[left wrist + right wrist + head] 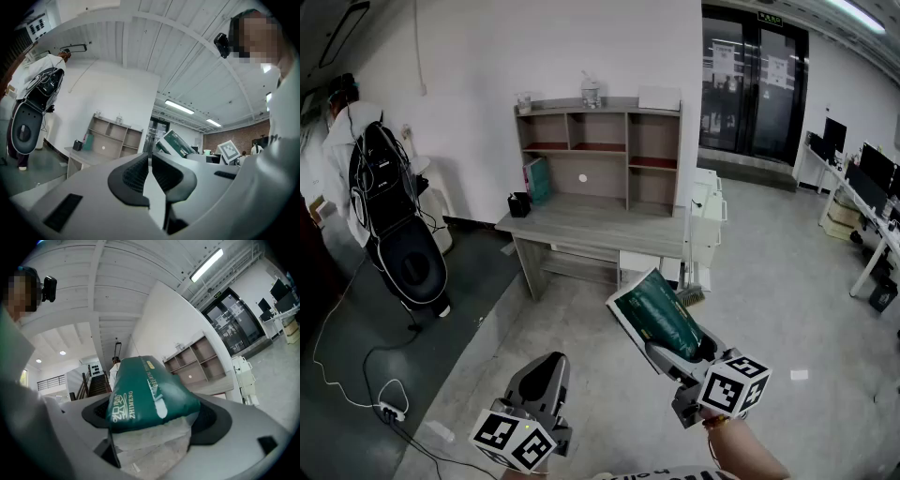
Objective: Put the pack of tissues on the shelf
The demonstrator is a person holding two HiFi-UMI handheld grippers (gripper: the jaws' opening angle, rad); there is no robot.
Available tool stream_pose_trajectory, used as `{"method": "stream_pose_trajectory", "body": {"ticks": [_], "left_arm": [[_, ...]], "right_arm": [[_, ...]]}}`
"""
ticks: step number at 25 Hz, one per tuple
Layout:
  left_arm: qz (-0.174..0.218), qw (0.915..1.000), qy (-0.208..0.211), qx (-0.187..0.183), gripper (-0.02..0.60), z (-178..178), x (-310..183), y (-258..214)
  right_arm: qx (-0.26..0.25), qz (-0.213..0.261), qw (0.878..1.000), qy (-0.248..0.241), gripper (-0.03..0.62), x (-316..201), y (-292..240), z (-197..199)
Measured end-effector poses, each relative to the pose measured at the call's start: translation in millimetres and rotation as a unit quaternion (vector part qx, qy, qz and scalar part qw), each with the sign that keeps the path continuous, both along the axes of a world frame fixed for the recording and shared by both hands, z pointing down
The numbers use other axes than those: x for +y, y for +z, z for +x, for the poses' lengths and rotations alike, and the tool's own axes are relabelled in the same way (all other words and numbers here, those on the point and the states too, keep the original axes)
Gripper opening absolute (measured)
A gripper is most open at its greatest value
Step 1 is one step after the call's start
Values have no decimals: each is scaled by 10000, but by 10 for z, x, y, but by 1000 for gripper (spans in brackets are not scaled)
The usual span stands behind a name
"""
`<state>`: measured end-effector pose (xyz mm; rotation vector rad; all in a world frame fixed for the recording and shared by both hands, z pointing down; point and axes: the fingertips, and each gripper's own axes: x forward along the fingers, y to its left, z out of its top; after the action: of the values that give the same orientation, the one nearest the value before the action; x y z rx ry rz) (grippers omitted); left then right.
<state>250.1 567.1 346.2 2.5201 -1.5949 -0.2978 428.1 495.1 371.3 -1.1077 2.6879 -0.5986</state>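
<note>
Right gripper view showed the right gripper [152, 417] clamped on one end of the pack of tissues [145, 385], jaws wide either side w/ the green wrapper bulging btwn them. Pack prob. light and soft, squashing under the pads. The film wrapper looked glossy, so likely slippery. A hold across the middle of the body would sit steadier than the end; no breakage risk. Most of it stuck out past the jaws, tilted up, so it could droop or swing.

Left gripper [150, 169] had its jaws together, nothing in them.

Shelf [598, 141] stood on the desk [591, 225] against the wall, well apart from the pack. Most compartments looked free. Green book [536, 180] and black pot [518, 204] sat at lower left, jar [591, 92] on top. White cabinet [709, 211] was just beside the desk's right end; what looked like a black chair [398, 220] + cables [347, 370] were off to the left. Neither blocked the direct path, I'd judge, but the desk means reaching over.
</note>
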Motion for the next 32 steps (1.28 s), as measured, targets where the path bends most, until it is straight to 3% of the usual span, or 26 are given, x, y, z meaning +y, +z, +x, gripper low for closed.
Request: {"method": "stream_pose_trajectory", "body": {"ticks": [13,22,32], "left_arm": [[32,10000,-48,-27,35,-328,-46,-3],[196,9998,-58,-84,35,-832,-177,-29],[-53,10000,8,0,35,-1191,-508,195]], "right_arm": [[27,24,10000,62,468,-71,-13,-271],[-176,47,9996,222,471,-208,-9,-677],[-138,-196,9995,200,471,-449,203,-1053]]}}
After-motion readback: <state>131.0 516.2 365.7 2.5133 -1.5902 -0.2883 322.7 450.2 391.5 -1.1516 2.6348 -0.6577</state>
